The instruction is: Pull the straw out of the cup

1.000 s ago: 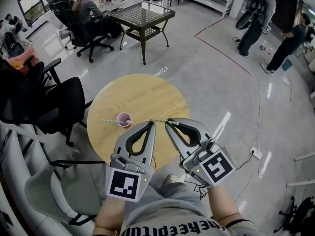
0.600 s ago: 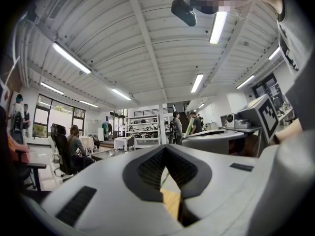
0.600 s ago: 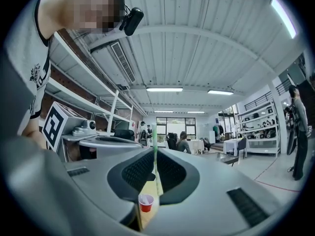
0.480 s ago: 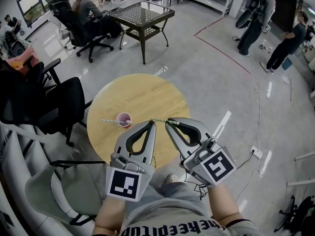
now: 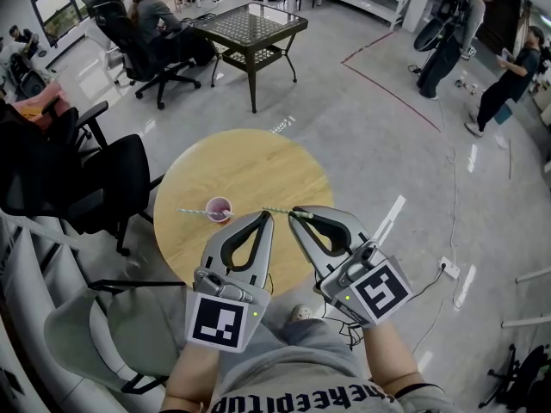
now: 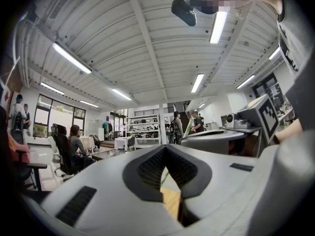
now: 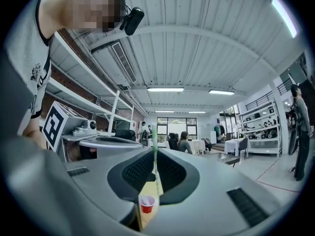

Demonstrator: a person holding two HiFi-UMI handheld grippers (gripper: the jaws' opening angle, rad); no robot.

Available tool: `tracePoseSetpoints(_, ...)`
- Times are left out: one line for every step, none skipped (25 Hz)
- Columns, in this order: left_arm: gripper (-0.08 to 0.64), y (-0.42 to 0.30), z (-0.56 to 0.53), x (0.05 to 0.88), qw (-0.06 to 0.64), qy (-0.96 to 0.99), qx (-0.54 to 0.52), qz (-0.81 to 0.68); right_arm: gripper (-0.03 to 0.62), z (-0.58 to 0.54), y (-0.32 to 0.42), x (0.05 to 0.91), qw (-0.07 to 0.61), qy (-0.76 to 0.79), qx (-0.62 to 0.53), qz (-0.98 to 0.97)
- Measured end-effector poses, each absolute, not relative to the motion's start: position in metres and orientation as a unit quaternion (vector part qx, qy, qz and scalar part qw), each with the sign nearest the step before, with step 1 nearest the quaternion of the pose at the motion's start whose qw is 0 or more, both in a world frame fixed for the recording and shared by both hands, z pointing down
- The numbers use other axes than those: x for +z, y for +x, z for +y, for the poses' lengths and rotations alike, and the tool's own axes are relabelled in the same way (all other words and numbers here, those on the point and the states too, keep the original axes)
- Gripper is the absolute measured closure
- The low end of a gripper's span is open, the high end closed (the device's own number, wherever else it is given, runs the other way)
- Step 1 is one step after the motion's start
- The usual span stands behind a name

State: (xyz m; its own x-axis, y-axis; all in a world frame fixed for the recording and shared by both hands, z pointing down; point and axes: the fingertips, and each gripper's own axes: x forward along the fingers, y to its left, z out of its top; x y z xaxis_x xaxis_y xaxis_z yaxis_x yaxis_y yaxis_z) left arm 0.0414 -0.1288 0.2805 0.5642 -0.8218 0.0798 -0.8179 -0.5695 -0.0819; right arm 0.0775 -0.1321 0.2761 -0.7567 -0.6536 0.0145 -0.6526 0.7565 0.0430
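A small red cup (image 5: pixel 219 208) stands on the round wooden table (image 5: pixel 250 166), left of both grippers. One straw (image 5: pixel 191 212) lies across its rim, pointing left. My right gripper (image 5: pixel 294 213) is shut on a second, green-and-white straw (image 5: pixel 277 212), held level over the table to the cup's right. In the right gripper view this straw (image 7: pixel 155 163) runs up between the pads, with the cup (image 7: pixel 147 204) below it. My left gripper (image 5: pixel 266 218) hovers beside the right one, shut with nothing in it. The left gripper view shows its jaws closed (image 6: pixel 165 149).
Black office chairs (image 5: pixel 95 179) and a grey chair (image 5: pixel 90 325) crowd the table's left side. A dark lattice table (image 5: pixel 250 26) stands further back, with a seated person beside it. Two people stand at the far right. A power strip (image 5: pixel 448 269) and cable lie on the floor.
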Motion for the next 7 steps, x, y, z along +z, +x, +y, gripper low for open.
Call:
tracePoseSetpoints(0.538,0.0412,-0.1286,0.2808,0.017,-0.884,-0.055,0.464,0.549,-0.1320,0.0771,0.2763,0.014,0.348,-0.018,-0.937)
tracePoseSetpoints(0.538,0.0411,-0.1286,0.2810,0.017,-0.883,-0.055,0.465,0.549,-0.1321,0.0770,0.2762,0.014,0.347,-0.018,-0.937)
tracePoseSetpoints(0.538,0.0411,-0.1287,0.2811,0.016,-0.883,-0.056,0.466,0.549,-0.1323,0.0770,0.2760,0.014,0.347,-0.017,-0.938)
tracePoseSetpoints(0.538,0.0412,-0.1289,0.2809,0.015,-0.883,-0.056,0.466,0.549,-0.1325,0.0772,0.2756,0.014,0.347,-0.017,-0.938)
tracePoseSetpoints(0.538,0.0412,-0.1290,0.2808,0.015,-0.882,-0.056,0.467,0.549,-0.1325,0.0772,0.2751,0.014,0.346,-0.017,-0.938)
tracePoseSetpoints(0.538,0.0412,-0.1291,0.2805,0.014,-0.882,-0.056,0.467,0.549,-0.1325,0.0772,0.2747,0.013,0.346,-0.017,-0.938)
tracePoseSetpoints(0.538,0.0412,-0.1291,0.2803,0.014,-0.882,-0.056,0.468,0.549,-0.1325,0.0772,0.2742,0.013,0.345,-0.017,-0.938)
